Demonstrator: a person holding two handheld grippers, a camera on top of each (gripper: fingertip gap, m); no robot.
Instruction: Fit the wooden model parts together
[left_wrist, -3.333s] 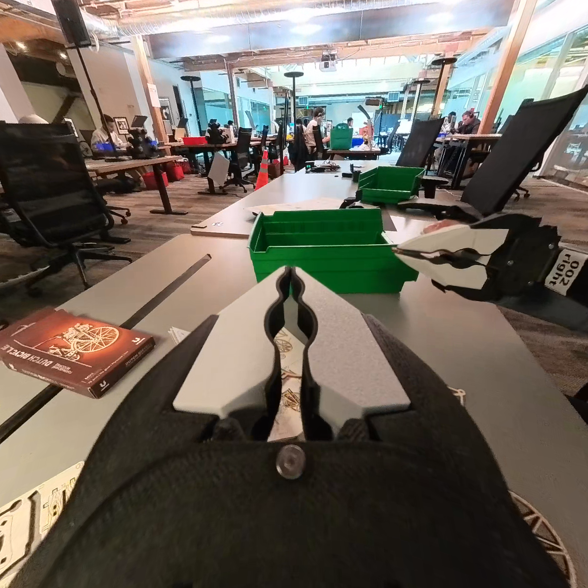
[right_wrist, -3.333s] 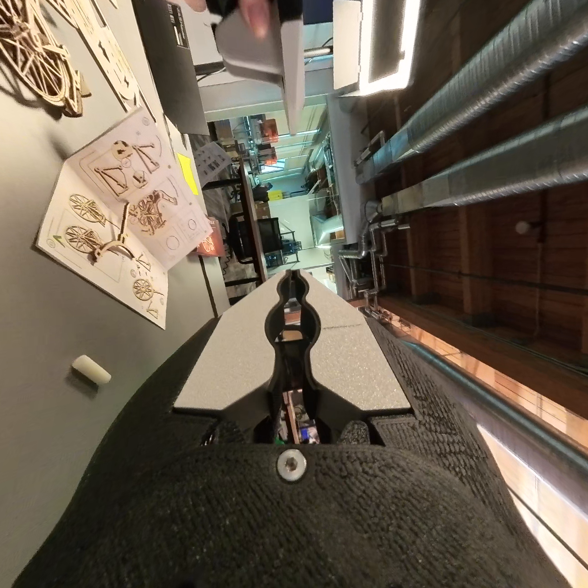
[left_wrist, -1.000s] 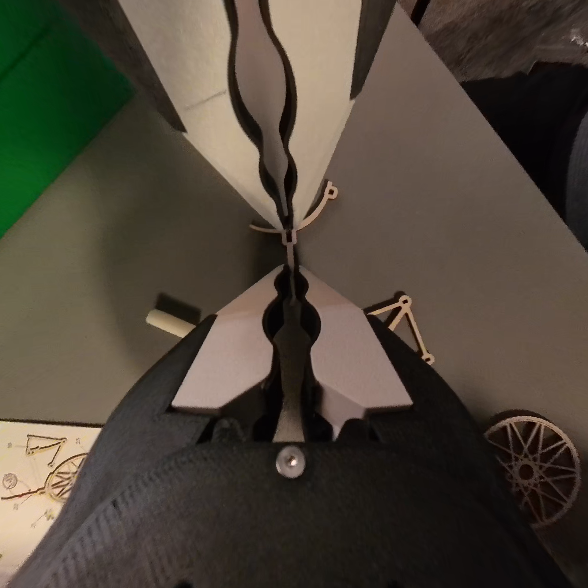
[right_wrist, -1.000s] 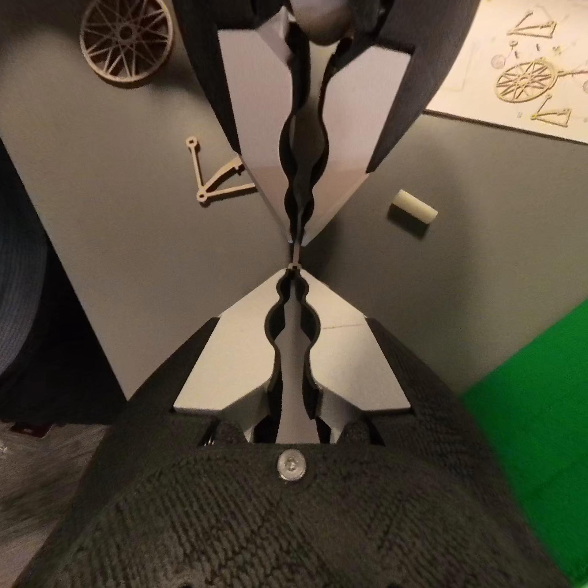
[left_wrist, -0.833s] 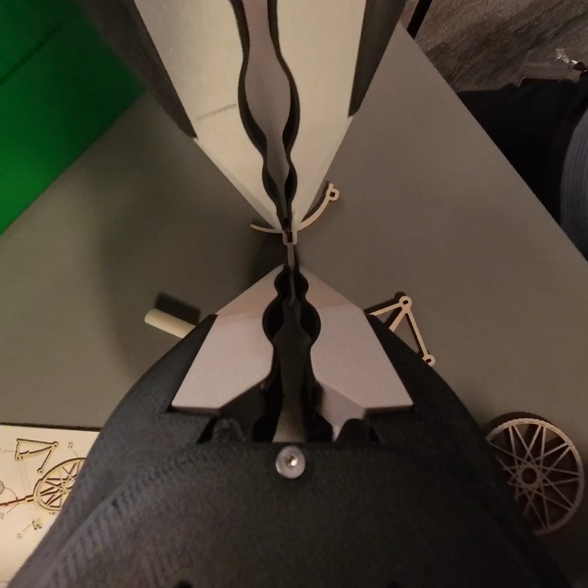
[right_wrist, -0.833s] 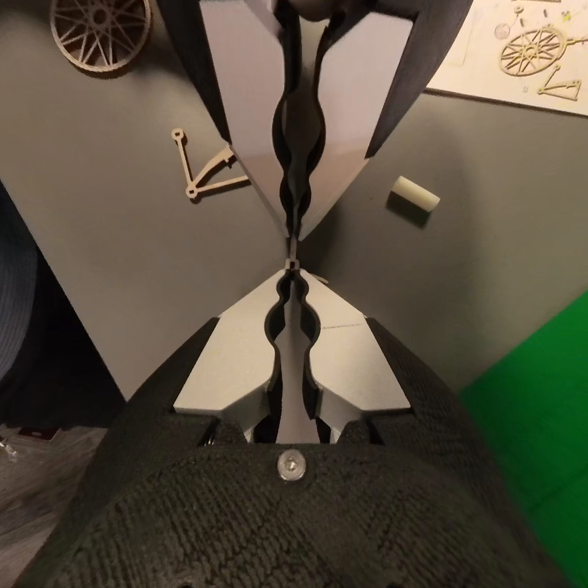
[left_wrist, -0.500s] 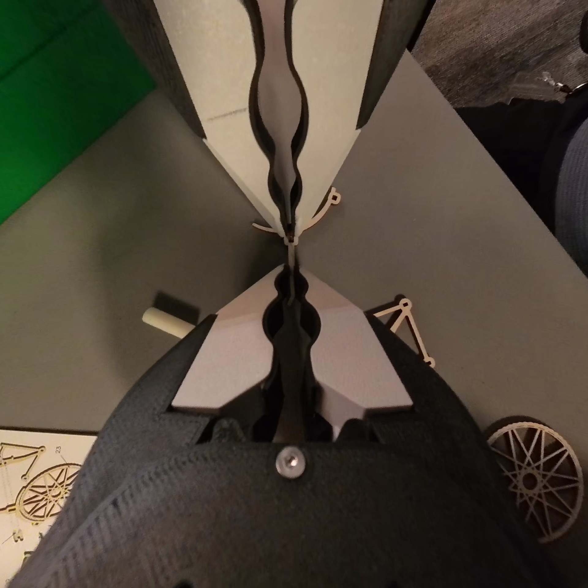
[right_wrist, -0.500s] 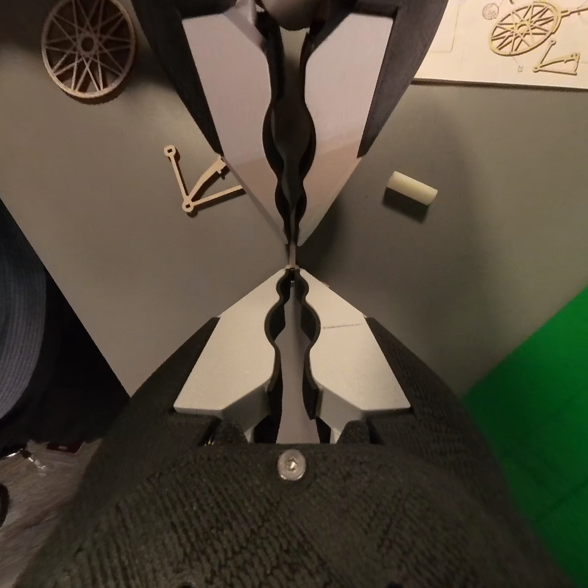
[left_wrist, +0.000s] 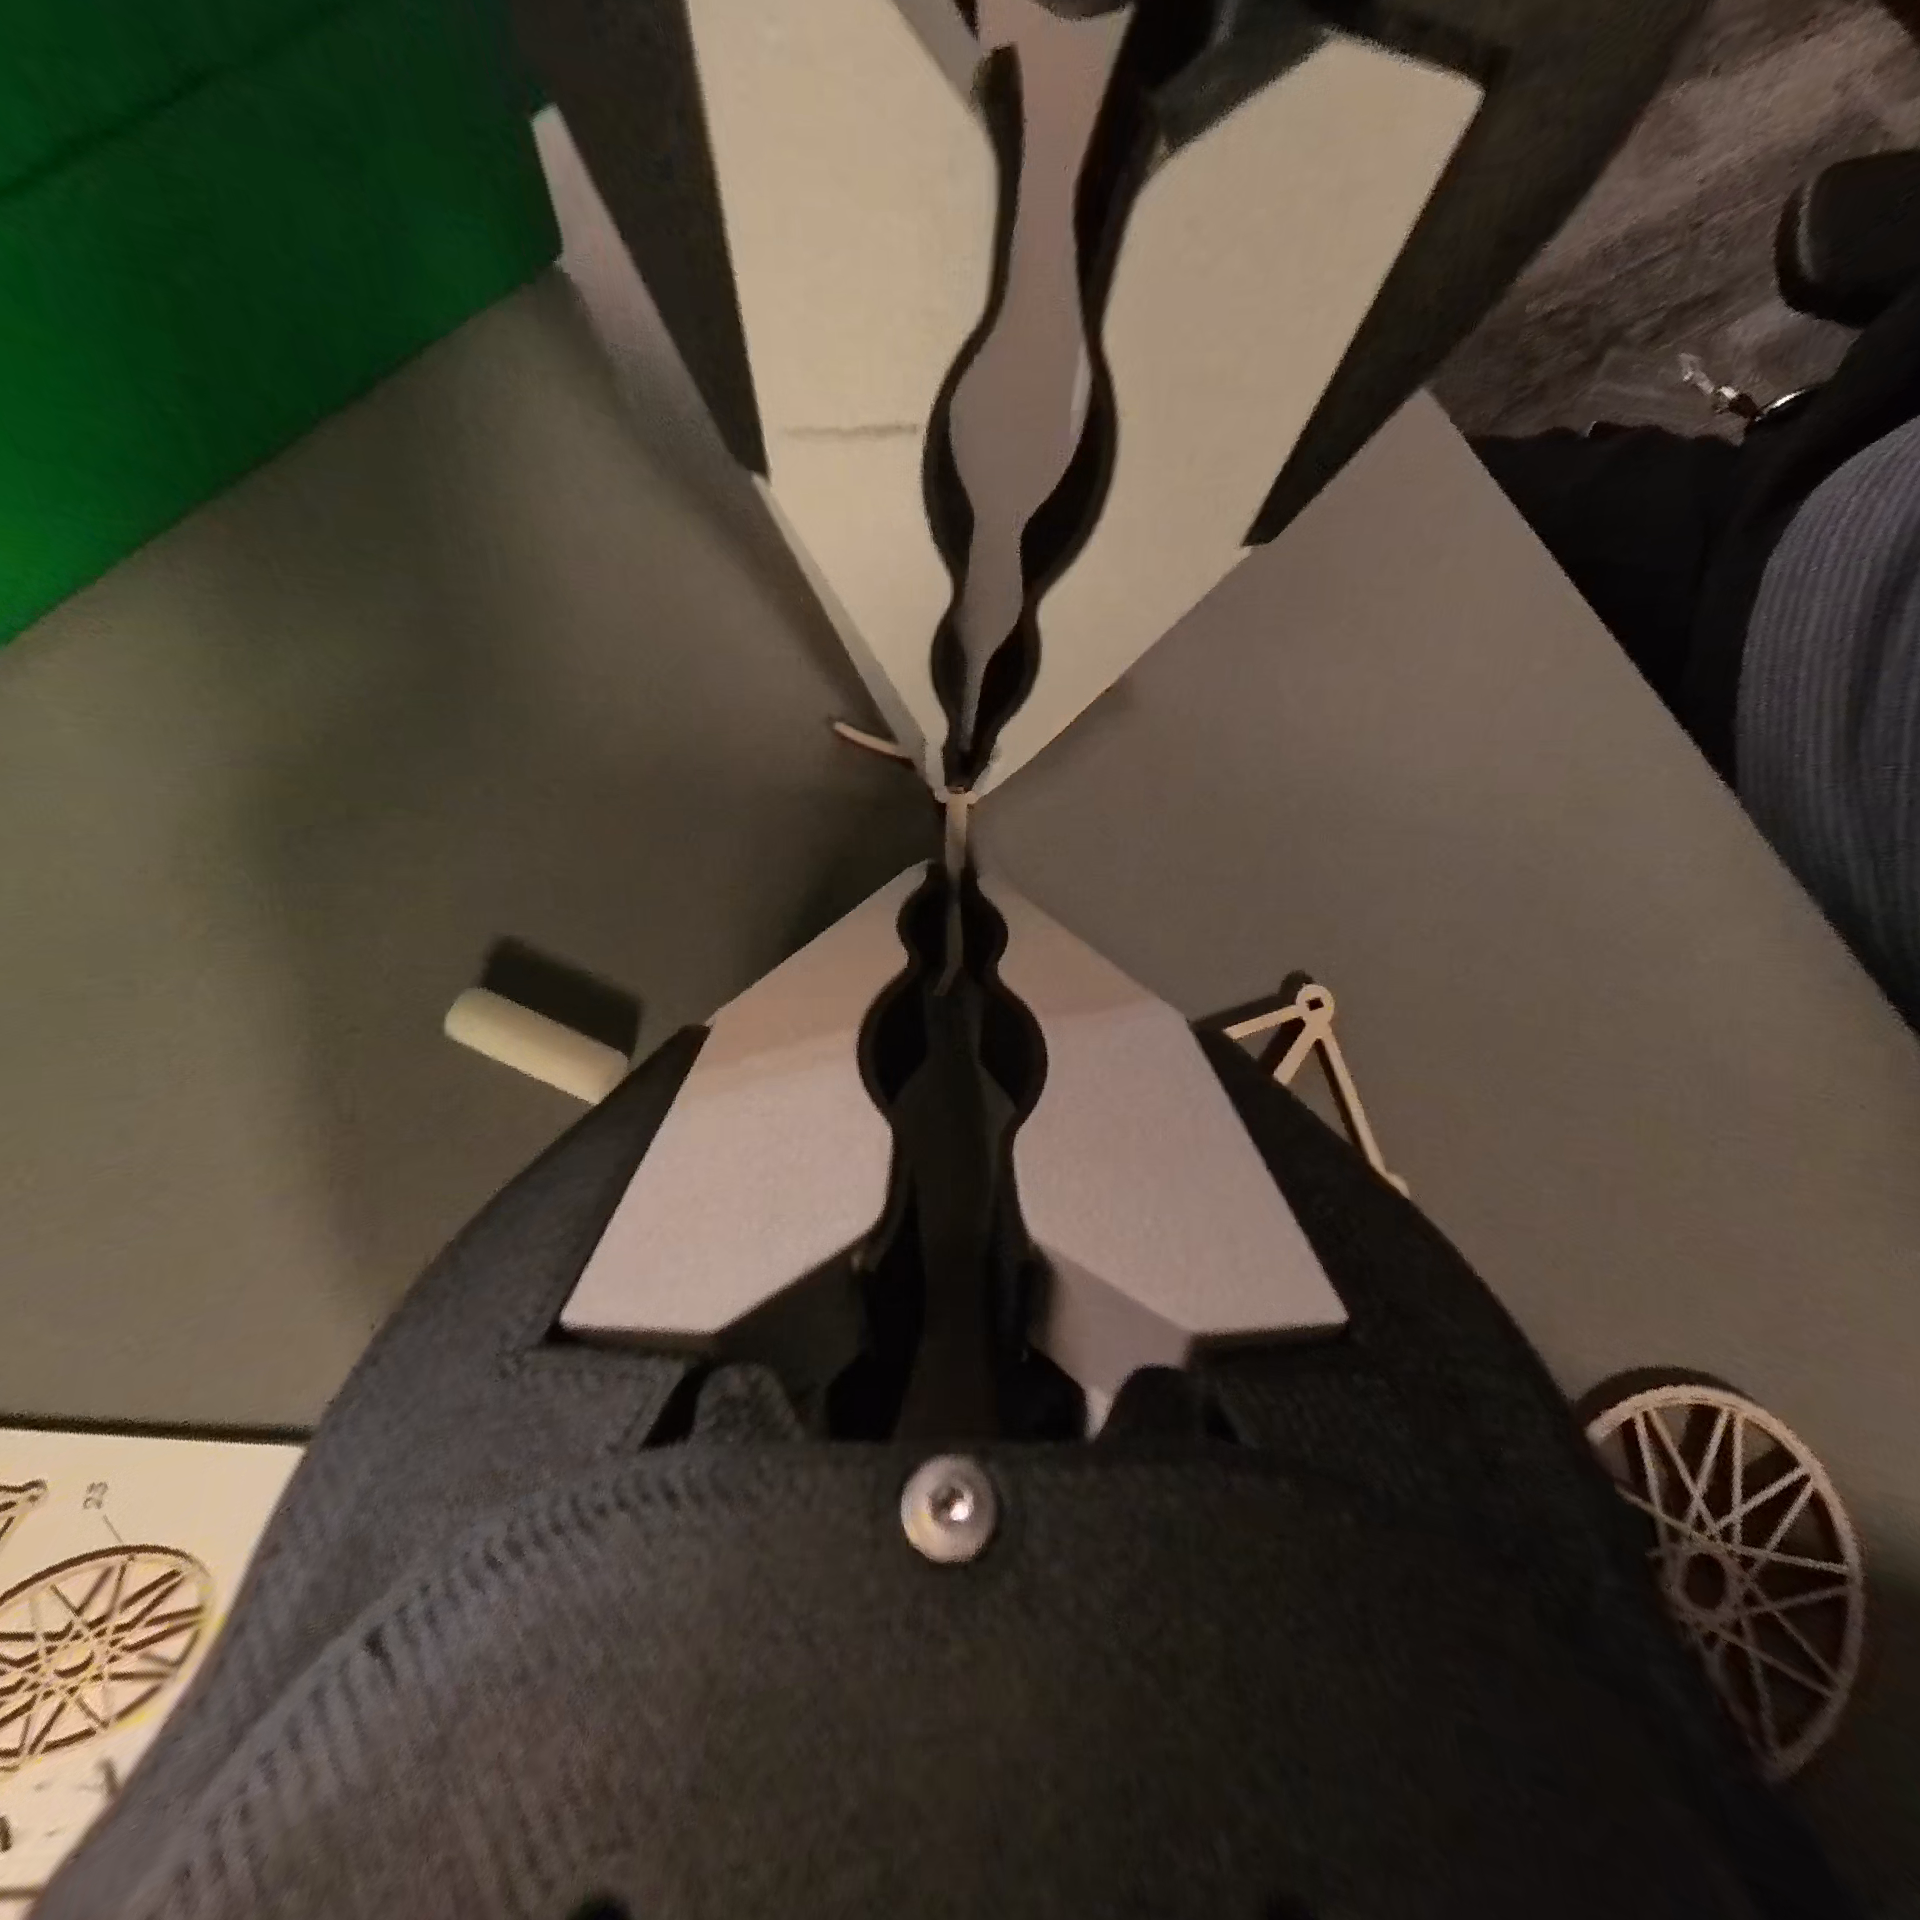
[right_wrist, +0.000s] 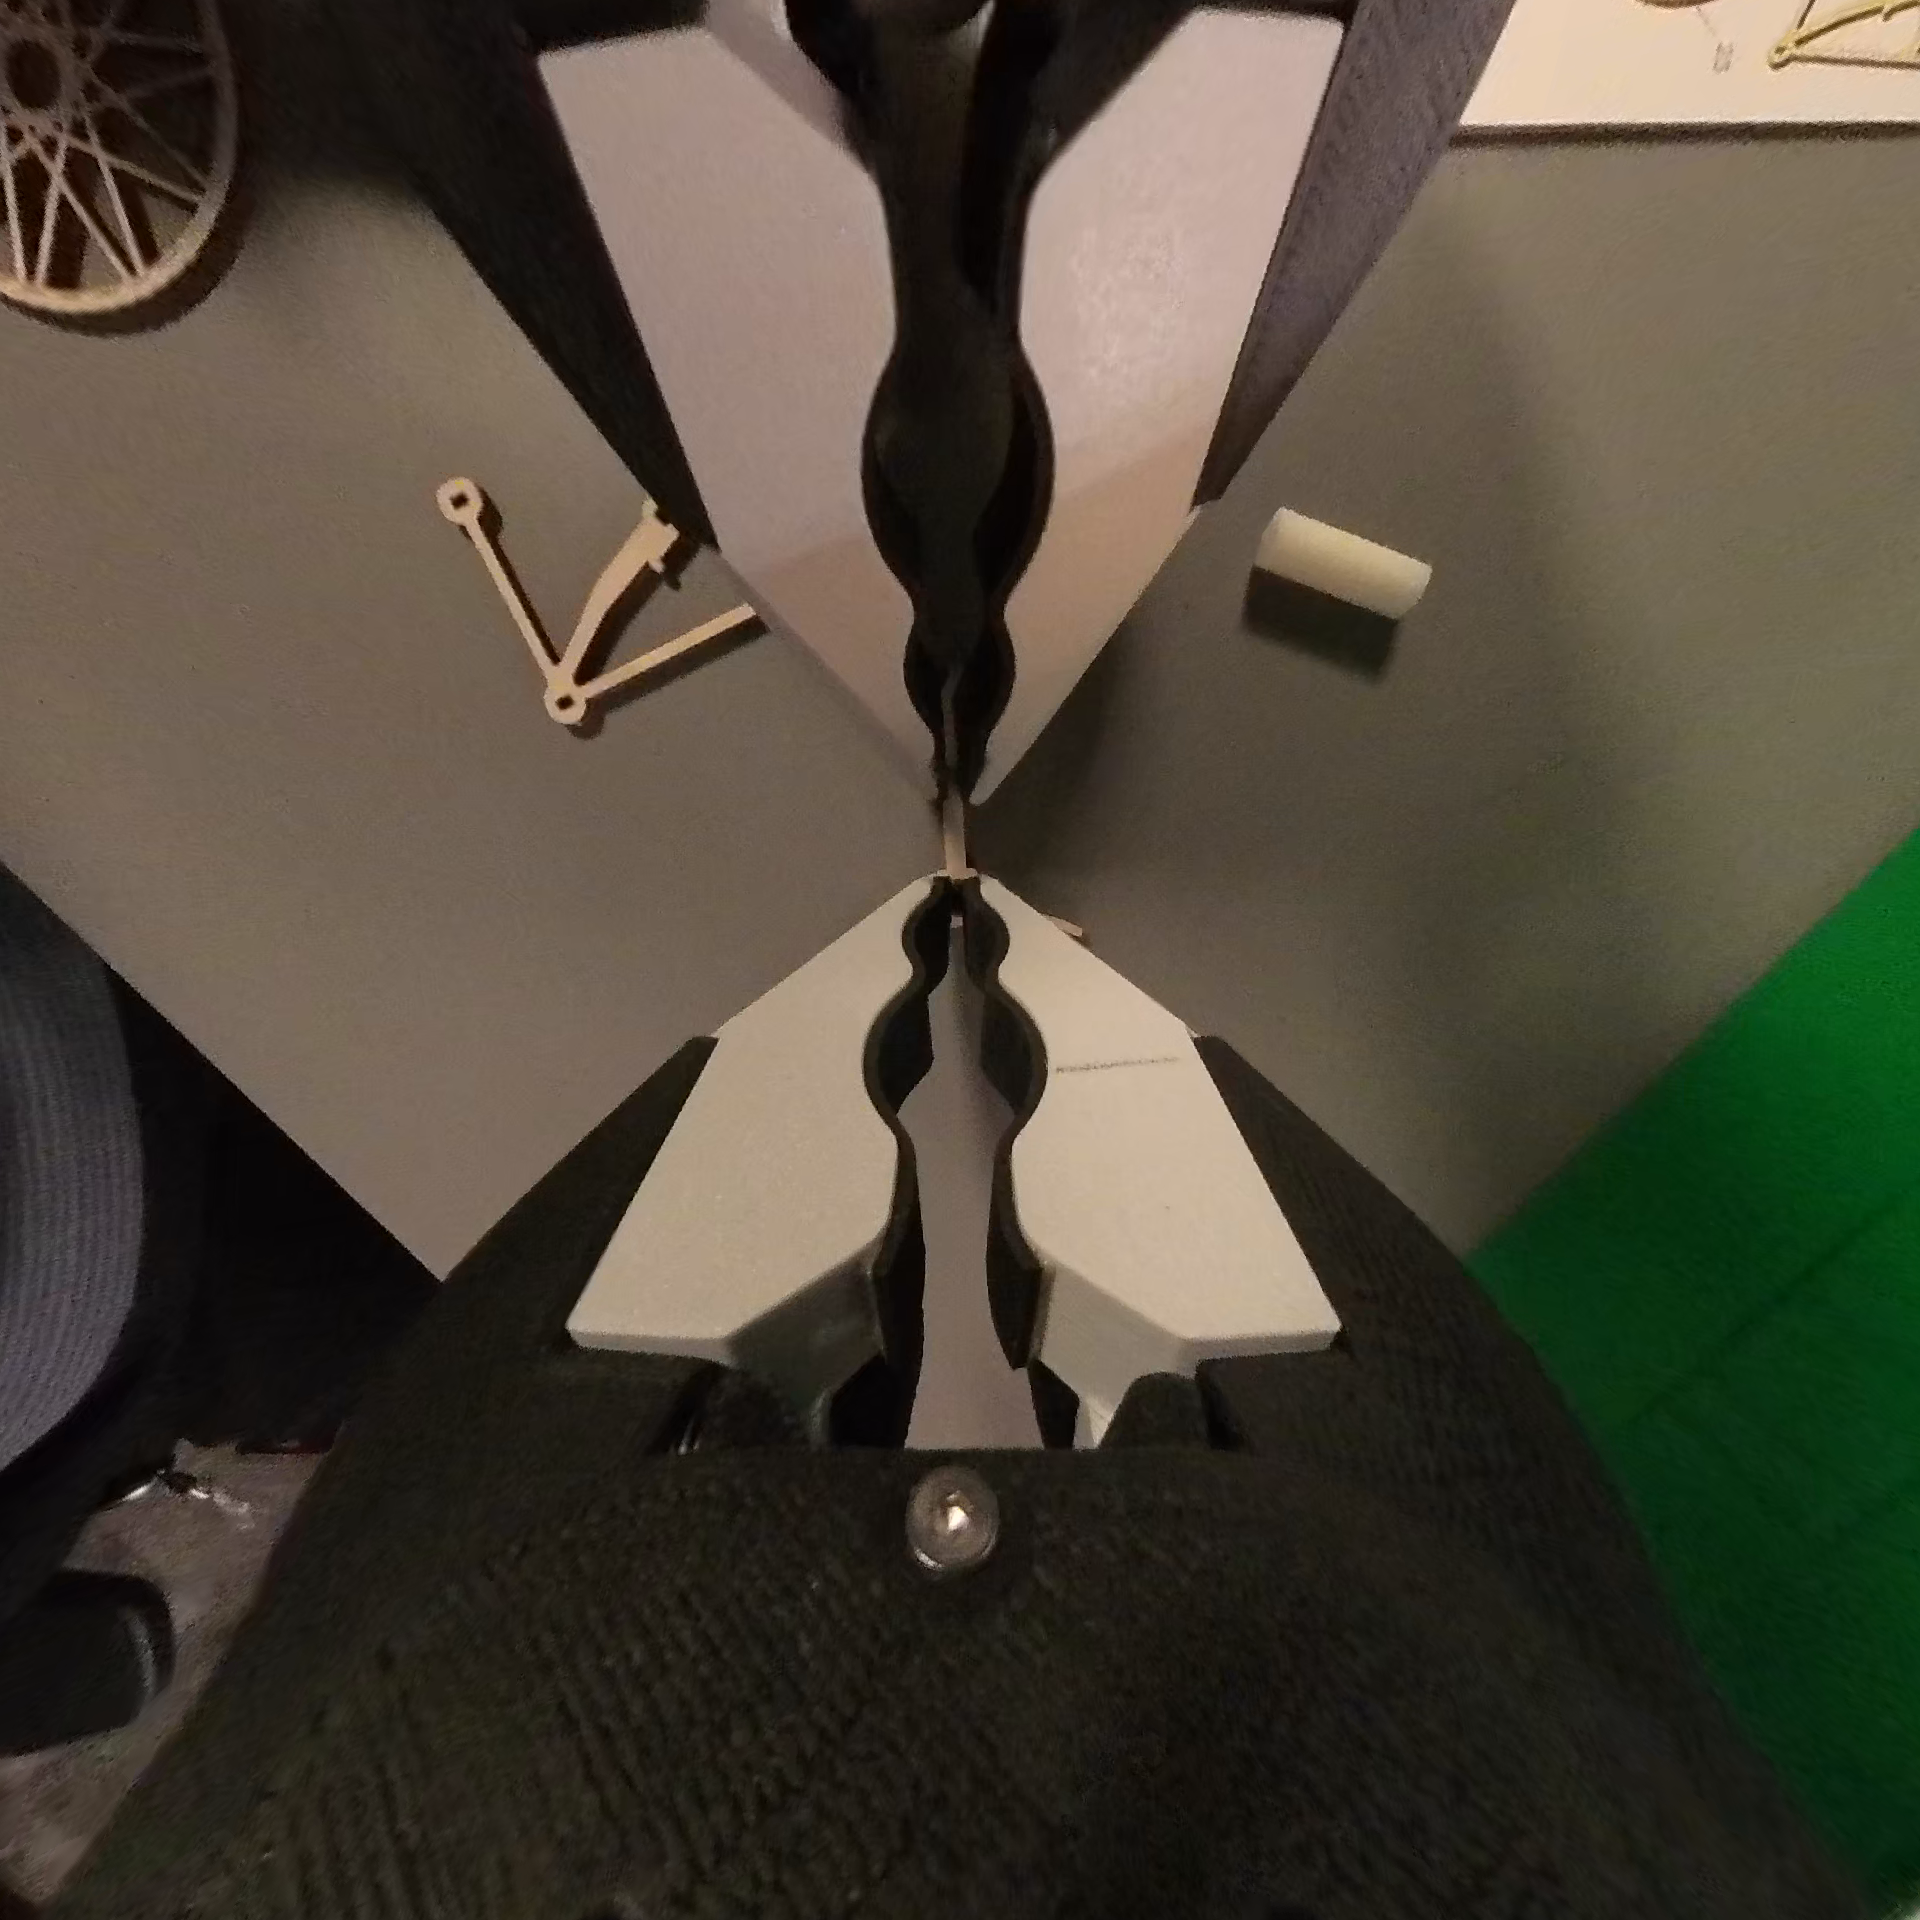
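Tip to tip above the grey worktop (left_wrist: 1351, 727), the left gripper (left_wrist: 954, 899) and right gripper (right_wrist: 956, 894) each pinch a thin wooden piece: a flat strip (left_wrist: 956, 840) meeting a curved fender part (left_wrist: 862, 740). Over the last second the tips have drawn closer, suggesting the joint is seating. A green bin (right_wrist: 1714, 1299) sits toward the worktop's far edge, contents unseen. A spoked wheel (left_wrist: 1725, 1558) lies near the front edge.

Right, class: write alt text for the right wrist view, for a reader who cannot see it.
Two grey grippers meet tip to tip above a grey table, the right gripper and left gripper each pinching a thin wooden part. On the table lie a spoked wooden wheel, a wooden frame piece and a white peg.
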